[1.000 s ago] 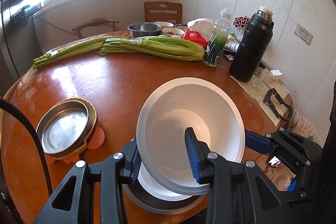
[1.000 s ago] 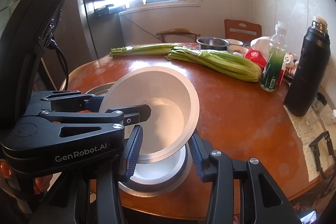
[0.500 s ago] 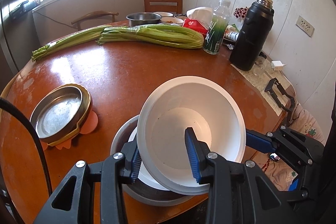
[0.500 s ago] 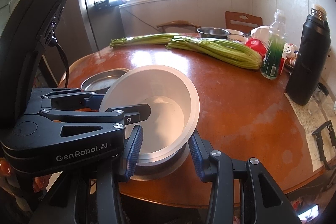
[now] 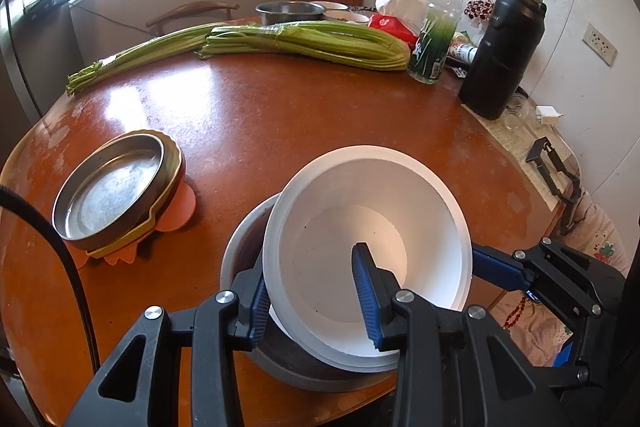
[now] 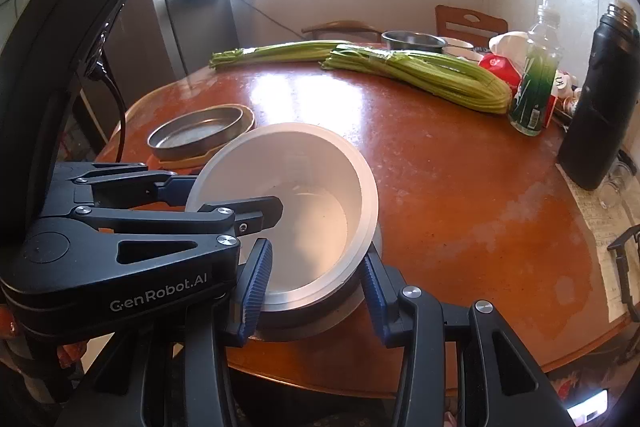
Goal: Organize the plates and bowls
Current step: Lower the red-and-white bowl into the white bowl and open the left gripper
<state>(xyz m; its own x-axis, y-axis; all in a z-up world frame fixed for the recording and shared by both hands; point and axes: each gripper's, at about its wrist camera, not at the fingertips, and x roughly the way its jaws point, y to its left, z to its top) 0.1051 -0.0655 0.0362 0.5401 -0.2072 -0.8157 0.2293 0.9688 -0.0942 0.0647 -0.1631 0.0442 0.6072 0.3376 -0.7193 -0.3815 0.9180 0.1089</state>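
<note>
left gripper [image 5: 314, 301]: clamped on white bowl [image 5: 372, 227] rim, one finger inside, one outside | right gripper [image 6: 316, 279]: spread wide, straddling the bowl's near side | white bowl: tilted, sitting in grey bowl [image 5: 248, 227] at table [image 5: 280, 115] near edge | metal plate [image 5: 108, 189]: left of white bowl

Bowl [image 5: 372, 227] in a larger bowl [image 5: 244, 239]; metal plate [image 5: 108, 191] left; celery [image 5: 312, 41] behind
</note>
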